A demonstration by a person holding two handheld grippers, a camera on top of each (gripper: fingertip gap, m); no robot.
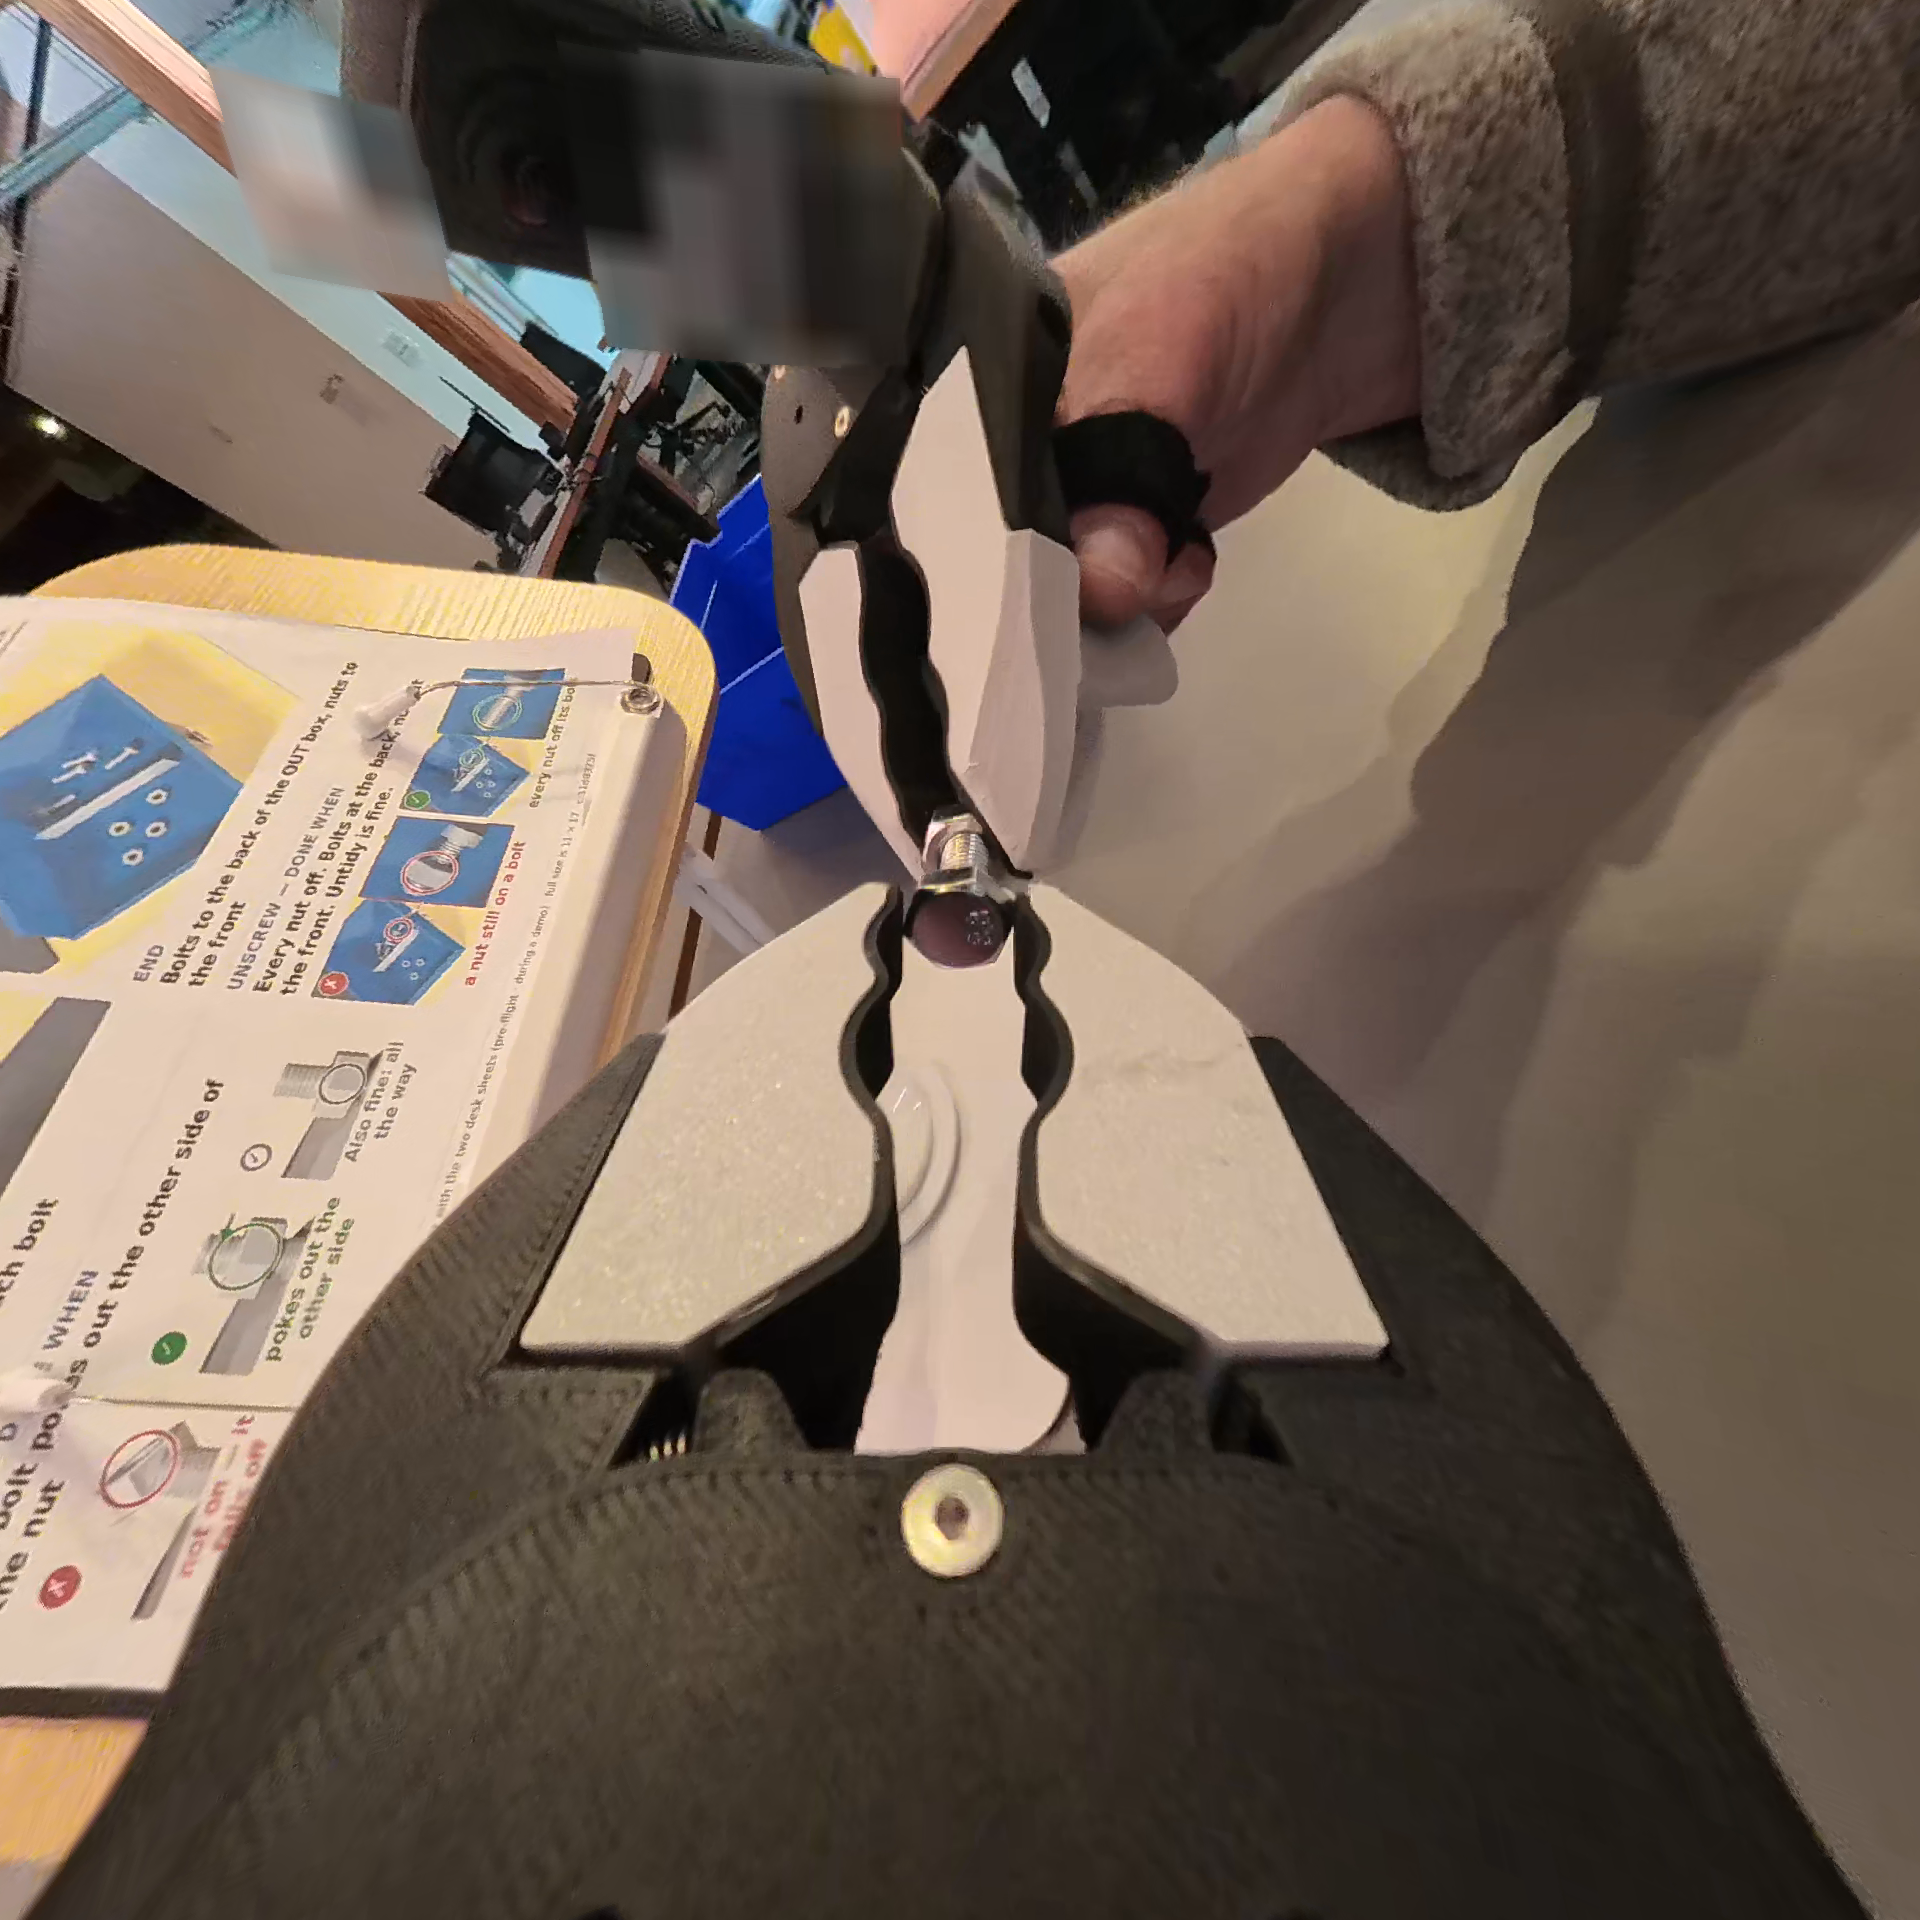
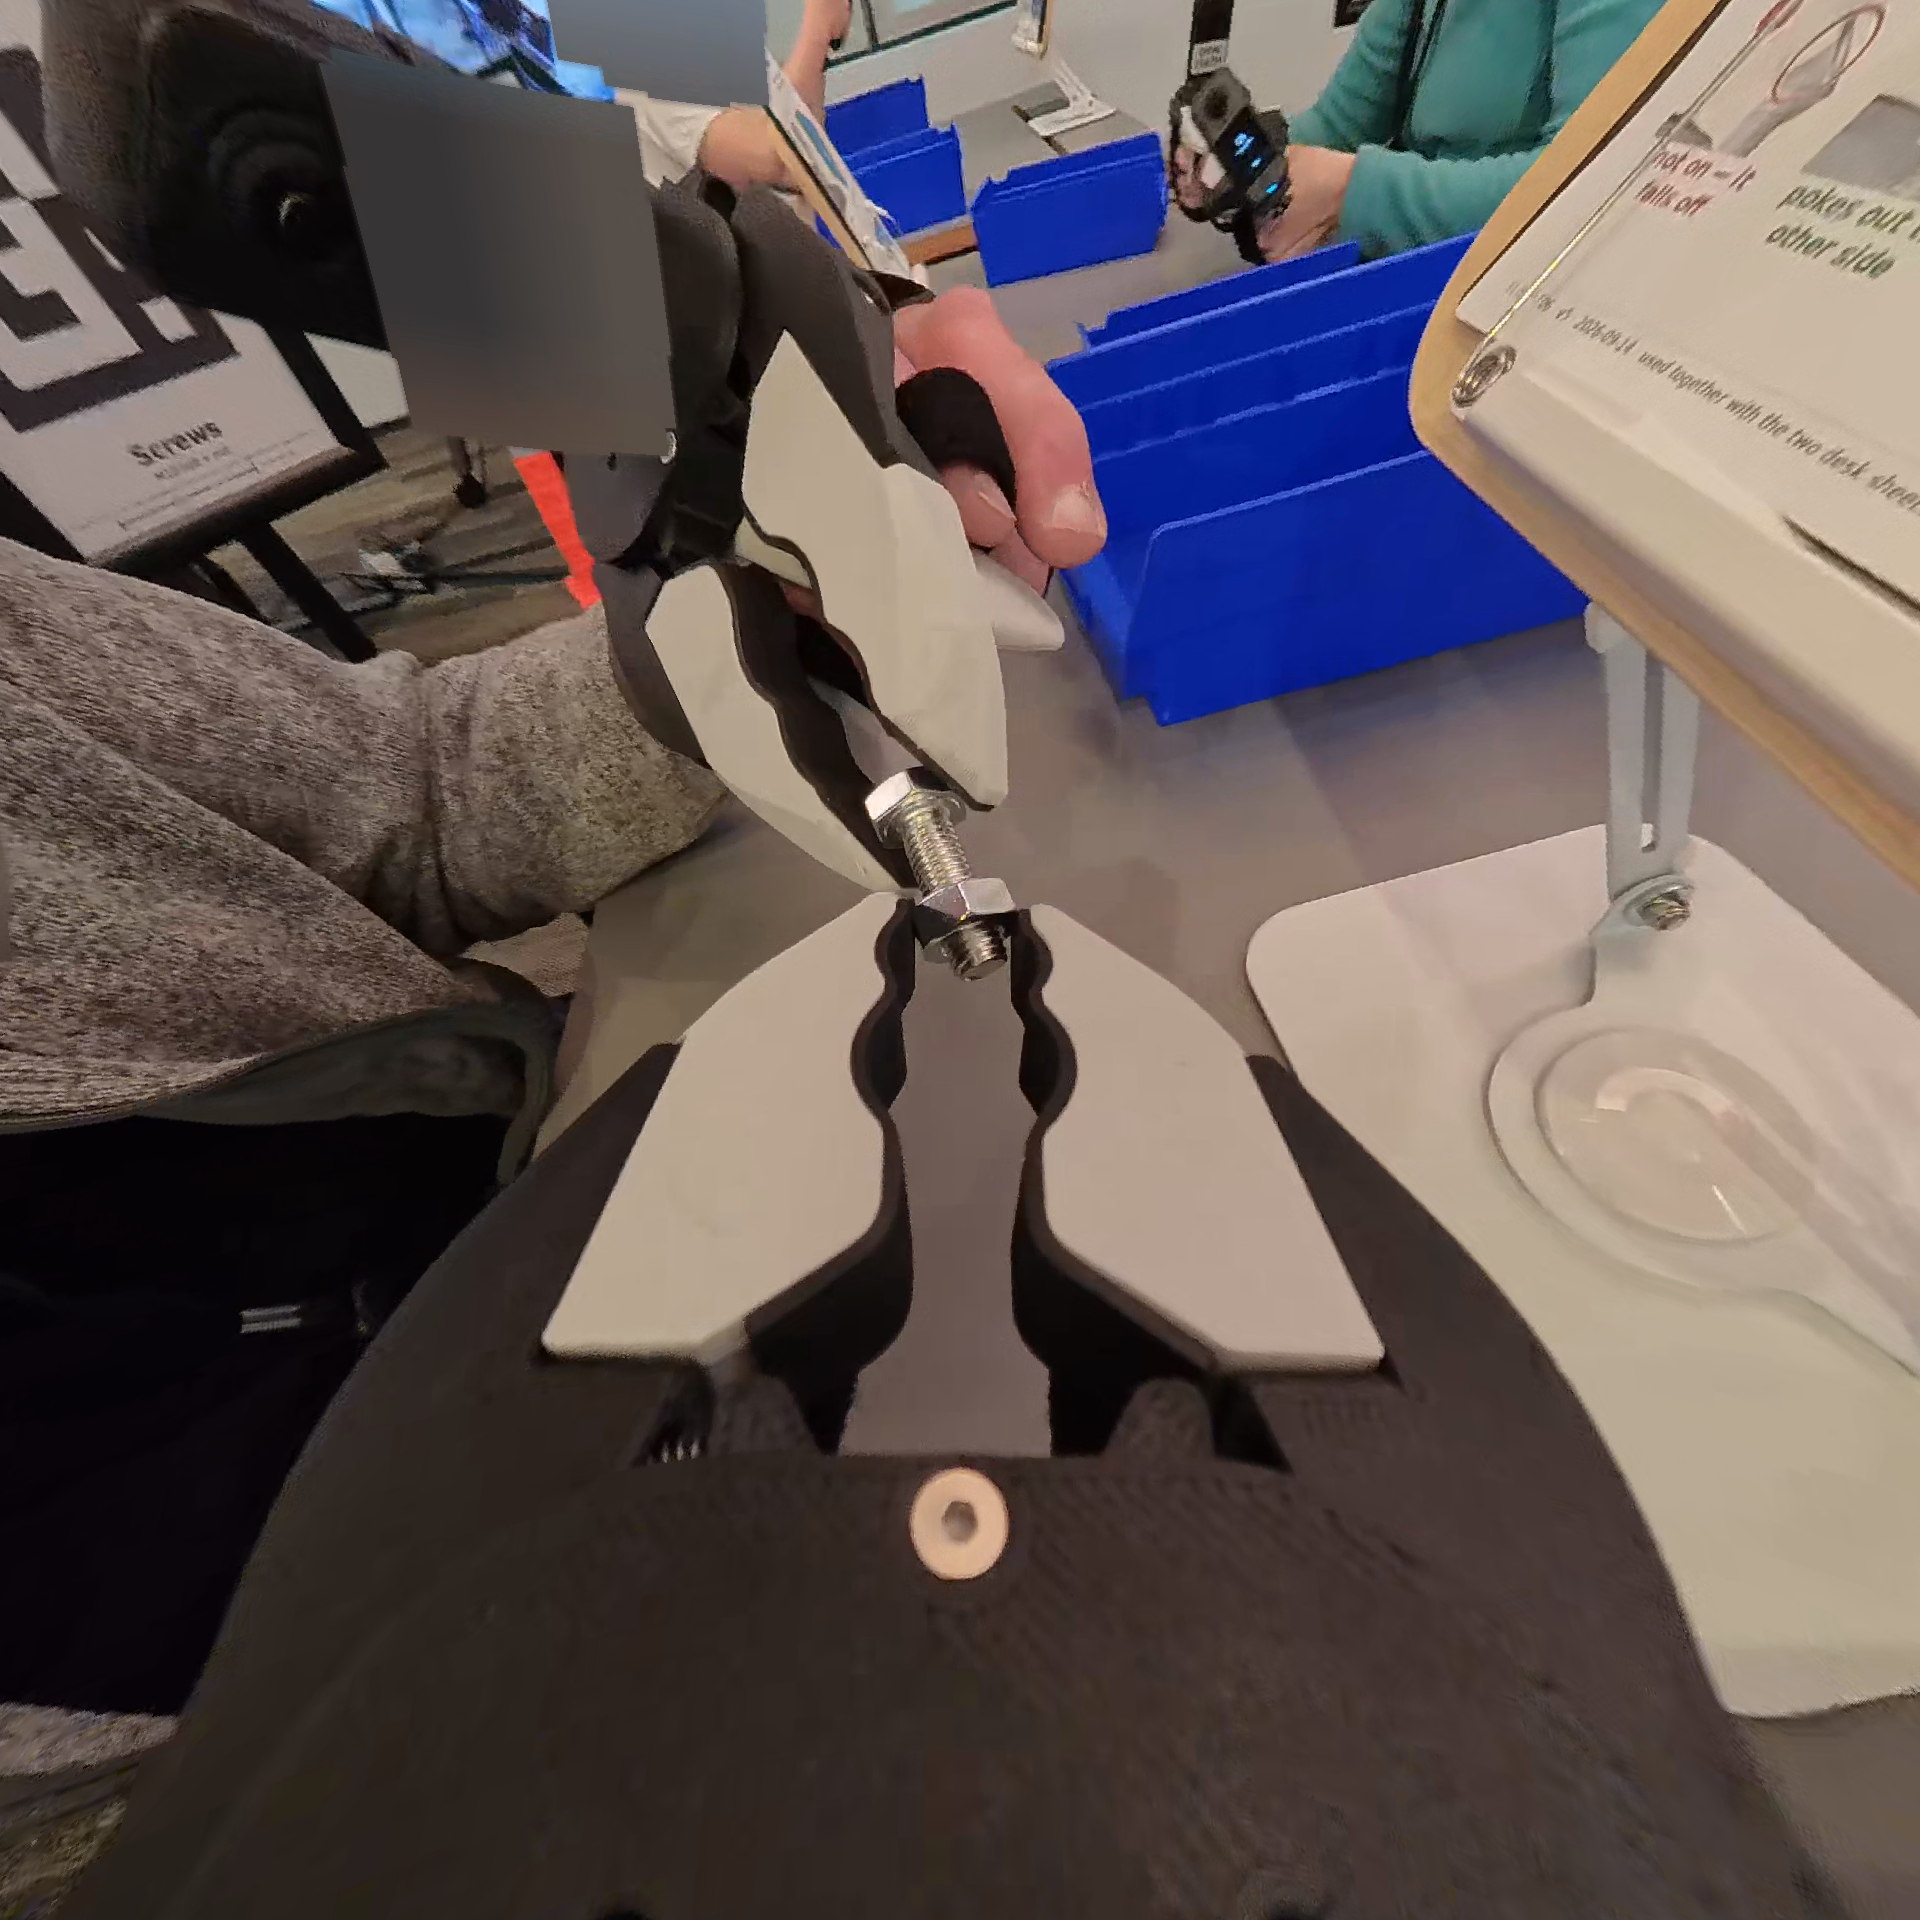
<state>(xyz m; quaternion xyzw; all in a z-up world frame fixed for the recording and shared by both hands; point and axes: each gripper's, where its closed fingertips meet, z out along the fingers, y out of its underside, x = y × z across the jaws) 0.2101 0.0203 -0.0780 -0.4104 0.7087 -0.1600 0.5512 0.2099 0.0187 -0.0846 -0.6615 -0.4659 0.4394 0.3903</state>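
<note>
The left hand-held gripper (image 1: pixel 956 914) is narrowed onto the hexagonal head (image 1: pixel 961 930) of a silver bolt (image 2: pixel 933 847), with its dark pads pressed on opposite sides of the head at the very fingertips. The right hand-held gripper (image 2: pixel 966 920) is likewise closed to a narrow gap on a silver nut (image 2: pixel 971 902) threaded onto that bolt. The pads bear on the nut's flats, and the threaded end pokes through toward the right wrist camera.

The two grippers meet tip to tip, held in the air above the grey table (image 2: pixel 1195 790), and the bolt bridges them. A run of bare thread shows between head and nut.

By my judgement both grips are shallow, with only the outermost part of each pad on metal, so steady squeeze matters. The two grippers look nearly in line along the bolt's axis, which keeps the thread from binding.

To the right stands a white stand base (image 2: pixel 1455 1039) carrying a tilted instruction sheet (image 1: pixel 312 831). Blue bins (image 2: pixel 1299 520) sit on the far side, and a person in a teal top (image 2: pixel 1455 125) sits farther off.
</note>
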